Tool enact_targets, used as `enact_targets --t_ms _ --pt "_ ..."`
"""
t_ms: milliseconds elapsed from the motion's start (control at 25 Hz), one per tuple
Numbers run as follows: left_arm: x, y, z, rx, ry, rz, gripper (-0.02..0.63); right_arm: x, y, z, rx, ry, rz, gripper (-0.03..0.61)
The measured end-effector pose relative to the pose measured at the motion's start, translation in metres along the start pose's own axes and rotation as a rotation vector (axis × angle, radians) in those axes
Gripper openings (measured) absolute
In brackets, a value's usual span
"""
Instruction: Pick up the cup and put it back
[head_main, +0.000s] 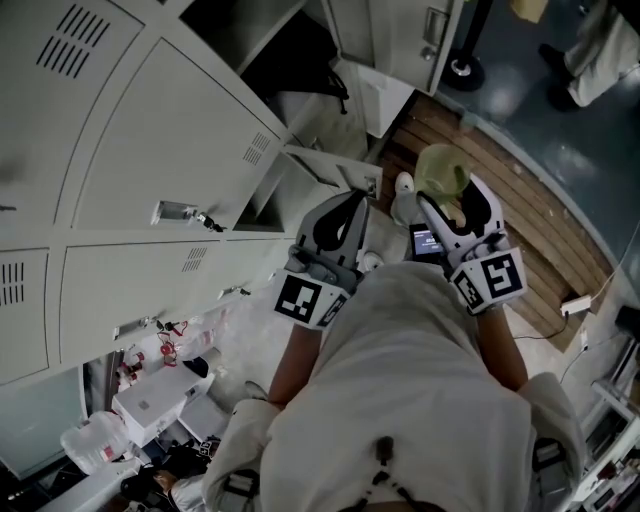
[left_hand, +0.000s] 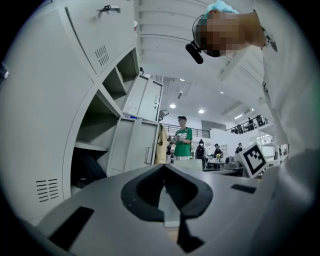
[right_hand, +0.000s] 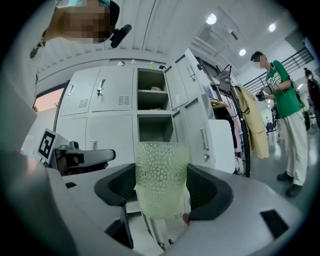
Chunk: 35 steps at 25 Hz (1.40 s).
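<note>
Grey metal lockers (right_hand: 100, 100) fill the room ahead of the right gripper (right_hand: 162, 192), and one column has open compartments (right_hand: 154, 127) straight beyond its tips, probably where the cup belongs. That gripper's jaws are clamped on the sides of the pale green latticed cup (right_hand: 161, 172), carried clear of any shelf, while the left gripper (left_hand: 165, 192), off to its left, has its jaws together on nothing, seemingly just kept aside. An open locker door (right_hand: 195, 117) stands right of the compartments, with a hanging coat (right_hand: 252, 125) and a person in a green shirt (right_hand: 282, 95) farther right; nothing blocks the way in.
</note>
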<state>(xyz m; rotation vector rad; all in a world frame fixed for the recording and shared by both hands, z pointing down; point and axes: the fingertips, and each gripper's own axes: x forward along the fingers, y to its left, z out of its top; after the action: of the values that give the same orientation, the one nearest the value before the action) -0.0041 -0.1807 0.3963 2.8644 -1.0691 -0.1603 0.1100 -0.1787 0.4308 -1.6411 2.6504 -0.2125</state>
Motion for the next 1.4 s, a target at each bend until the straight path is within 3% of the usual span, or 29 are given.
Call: enact_targets --t_ms 200,840,1160,1400 --pt "-0.004 0.016 0.001 -0.026 -0.019 0.06 0.008 0.004 0.003 0.0 -0.002 0.005 0.003 0.328" --pt "-0.01 0.049 0.008 -0.032 -0.034 0.146 0.008 0.024 -0.004 0.004 -0.007 0.019 0.002 0.328" --pt "-0.009 0.077 0.018 -0.058 -0.067 0.209 0.008 0.05 -0.028 0.04 0.046 -0.002 -0.041 0.328" --pt "-0.003 0.099 0.033 -0.066 -0.08 0.241 0.008 0.092 -0.029 0.102 -0.026 -0.048 0.013 0.328"
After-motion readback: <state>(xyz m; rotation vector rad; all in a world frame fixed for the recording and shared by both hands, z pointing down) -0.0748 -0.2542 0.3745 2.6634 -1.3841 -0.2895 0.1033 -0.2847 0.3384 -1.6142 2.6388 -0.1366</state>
